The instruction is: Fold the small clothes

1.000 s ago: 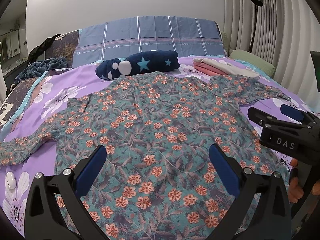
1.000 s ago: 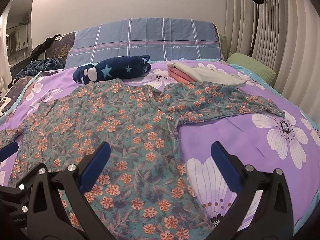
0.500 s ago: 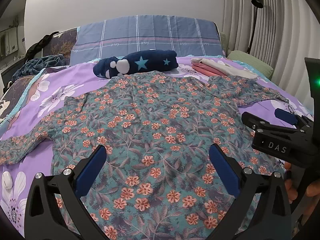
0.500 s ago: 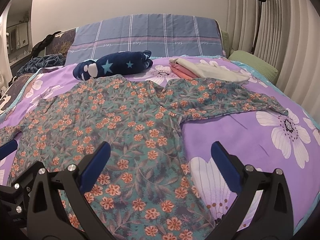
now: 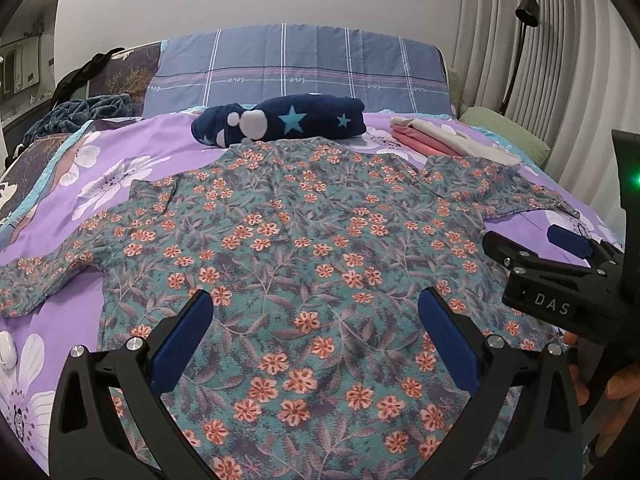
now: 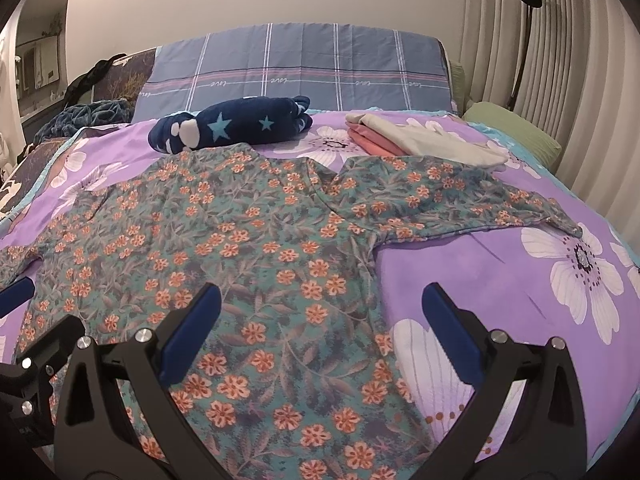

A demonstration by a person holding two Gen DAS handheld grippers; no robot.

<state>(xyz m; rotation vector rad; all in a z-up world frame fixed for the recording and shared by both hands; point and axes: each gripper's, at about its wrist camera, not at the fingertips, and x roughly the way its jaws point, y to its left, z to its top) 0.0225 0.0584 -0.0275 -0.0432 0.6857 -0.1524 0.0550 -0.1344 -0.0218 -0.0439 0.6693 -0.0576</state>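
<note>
A teal shirt with orange flowers (image 5: 304,240) lies spread flat on the purple floral bed, both sleeves stretched out sideways; it also shows in the right wrist view (image 6: 248,248). My left gripper (image 5: 316,320) is open and empty, hovering above the shirt's lower middle. My right gripper (image 6: 320,316) is open and empty above the shirt's lower right edge, where cloth meets bedsheet. The right gripper's body also shows at the right edge of the left wrist view (image 5: 560,276).
A navy star-patterned bundle (image 5: 280,124) lies just beyond the shirt's collar. A stack of folded pink and cream clothes (image 6: 412,140) sits at the back right. A blue plaid pillow (image 5: 296,72), a green pillow (image 6: 516,136) and curtains (image 6: 560,80) bound the bed.
Both grippers have risen slightly and drawn back a little from the shirt. Both stay open. The shirt has not moved.
</note>
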